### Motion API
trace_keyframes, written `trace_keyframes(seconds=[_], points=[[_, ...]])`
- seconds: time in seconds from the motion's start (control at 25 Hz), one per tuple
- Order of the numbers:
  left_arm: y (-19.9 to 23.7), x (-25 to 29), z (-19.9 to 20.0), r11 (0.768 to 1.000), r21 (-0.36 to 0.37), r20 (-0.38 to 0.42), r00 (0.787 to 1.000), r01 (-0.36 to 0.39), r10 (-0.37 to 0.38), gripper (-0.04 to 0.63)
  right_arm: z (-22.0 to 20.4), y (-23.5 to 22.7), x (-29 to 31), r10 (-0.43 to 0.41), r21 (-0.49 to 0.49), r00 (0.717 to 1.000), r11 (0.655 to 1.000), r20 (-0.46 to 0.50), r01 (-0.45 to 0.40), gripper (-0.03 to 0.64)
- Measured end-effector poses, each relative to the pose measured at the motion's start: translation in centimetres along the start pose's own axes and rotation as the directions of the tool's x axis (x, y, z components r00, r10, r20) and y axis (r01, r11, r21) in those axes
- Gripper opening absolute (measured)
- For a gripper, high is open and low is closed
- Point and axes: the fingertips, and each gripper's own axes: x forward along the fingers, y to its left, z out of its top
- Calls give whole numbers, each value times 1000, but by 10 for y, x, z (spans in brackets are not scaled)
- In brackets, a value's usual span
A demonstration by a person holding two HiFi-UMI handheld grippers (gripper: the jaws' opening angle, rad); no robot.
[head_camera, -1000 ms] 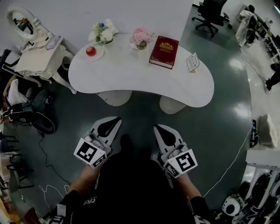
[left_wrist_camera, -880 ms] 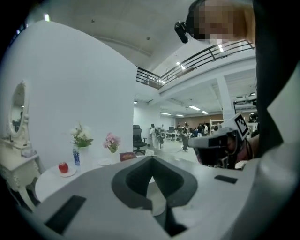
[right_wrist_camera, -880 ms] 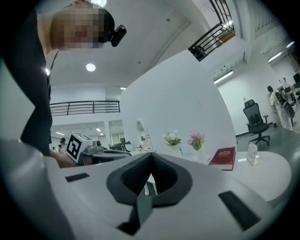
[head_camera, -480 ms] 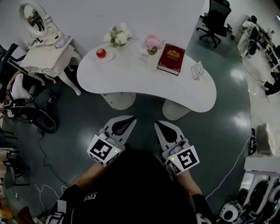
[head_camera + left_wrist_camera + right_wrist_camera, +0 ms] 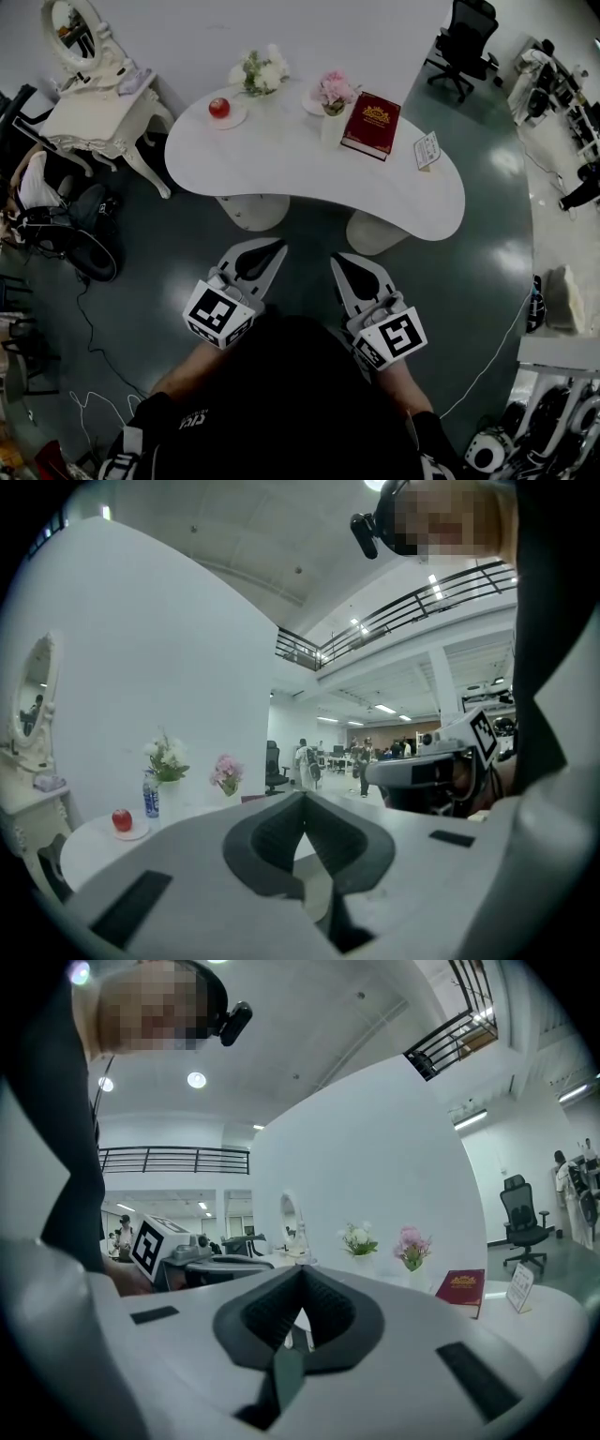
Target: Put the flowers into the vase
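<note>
The left hand-held gripper point(image 5: 278, 247) and right hand-held gripper point(image 5: 337, 259) are clenched, empty, over open floor point(image 5: 300, 234), short of the near edge of the surface point(image 5: 281, 164). White flowers point(image 5: 262, 70) and pink flowers point(image 5: 334, 90) stand by its far edge.

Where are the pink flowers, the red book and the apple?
pink flowers point(image 5: 335, 90): head view, on the blooms.
red book point(image 5: 372, 125): head view, middle of its cover.
apple point(image 5: 219, 107): head view, middle of the fruit.

I hold both grippers low in front of my torso, side by side and a little apart, noses pointing forward and roughly level. The left gripper point(image 5: 277, 247) has its jaws pressed together with nothing between them. The right gripper point(image 5: 336, 258) is likewise closed and empty.
</note>
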Motion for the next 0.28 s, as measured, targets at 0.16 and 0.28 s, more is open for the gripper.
trace_keyframes(seconds=[0.16, 0.28], points=[[-1, 0, -8, 1000, -12, -12, 1000, 10, -10, 12, -5, 1, 3, 2, 7, 1000, 1000, -13, -2, 26], [2, 1, -9, 1000, -8, -21, 1000, 10, -11, 11, -8, 0, 7, 2, 16, 1000, 1000, -23, -1, 26]])
